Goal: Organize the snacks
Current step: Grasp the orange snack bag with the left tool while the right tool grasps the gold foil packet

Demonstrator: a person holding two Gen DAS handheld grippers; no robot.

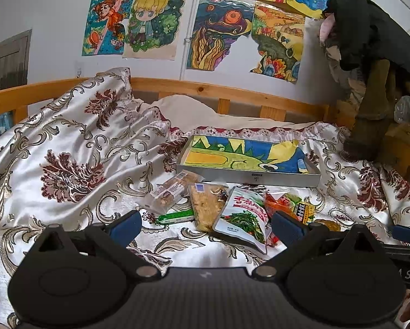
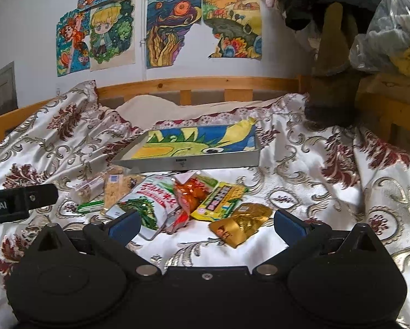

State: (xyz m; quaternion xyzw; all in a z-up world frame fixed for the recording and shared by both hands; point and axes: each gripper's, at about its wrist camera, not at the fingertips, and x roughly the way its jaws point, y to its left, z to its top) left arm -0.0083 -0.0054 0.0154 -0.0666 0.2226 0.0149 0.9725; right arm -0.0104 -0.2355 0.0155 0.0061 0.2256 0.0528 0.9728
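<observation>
Both wide apart and holding nothing, left tool (image 1: 206, 226) and right tool (image 2: 206, 223) above snack packets (image 2: 177, 200) heaped mid-bed before the tray (image 2: 194, 160), long axes pointing mostly toward the headboard rail (image 2: 194, 83).
</observation>
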